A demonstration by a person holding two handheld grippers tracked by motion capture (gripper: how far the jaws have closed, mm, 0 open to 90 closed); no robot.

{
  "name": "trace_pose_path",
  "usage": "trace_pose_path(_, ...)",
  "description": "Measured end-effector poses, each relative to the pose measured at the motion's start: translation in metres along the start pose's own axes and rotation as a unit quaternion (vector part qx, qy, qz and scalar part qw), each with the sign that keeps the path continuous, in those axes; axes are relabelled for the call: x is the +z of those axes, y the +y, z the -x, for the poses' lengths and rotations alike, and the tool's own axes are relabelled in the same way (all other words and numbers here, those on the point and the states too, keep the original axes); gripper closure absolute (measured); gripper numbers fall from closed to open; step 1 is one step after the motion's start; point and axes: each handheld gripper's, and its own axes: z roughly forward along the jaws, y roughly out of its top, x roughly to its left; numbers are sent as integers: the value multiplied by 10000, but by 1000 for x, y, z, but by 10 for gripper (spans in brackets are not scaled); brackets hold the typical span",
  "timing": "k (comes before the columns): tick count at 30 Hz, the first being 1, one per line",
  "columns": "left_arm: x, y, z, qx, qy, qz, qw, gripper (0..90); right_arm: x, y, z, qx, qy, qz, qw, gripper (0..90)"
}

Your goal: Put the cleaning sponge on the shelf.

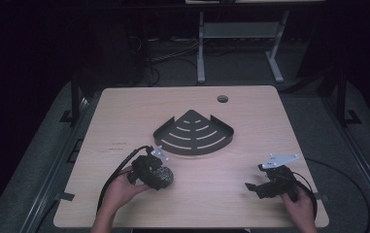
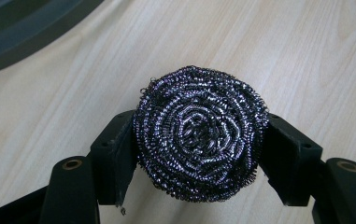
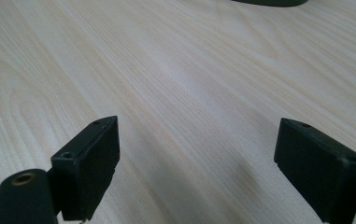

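Jaws of the left hand-held gripper (image 2: 199, 154) pinch a steel scourer (image 2: 200, 133); the right hand-held gripper (image 3: 196, 158) stands spread, holding nothing.

scourer (image 1: 164, 176) before rack (image 1: 193, 132), on table (image 1: 124, 111)

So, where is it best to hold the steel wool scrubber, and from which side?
Grip the steel wool scrubber across its round middle, one pad on each opposite side, coming in level along the table. The ball is round and springy, so its widest part seats best. The left gripper already holds it this way.
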Motion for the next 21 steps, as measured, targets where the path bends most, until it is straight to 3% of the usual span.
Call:
trace_pose_path(13, -7, 12, -4, -2, -9, 15, 10000, 329, 1, 1, 0, 5, 11, -29, 10000, 139)
trace_pose_path(21, -7, 23, -5, 127, -50, -55, 9999, 328, 0, 0, 0, 55, 9, -45, 10000, 139)
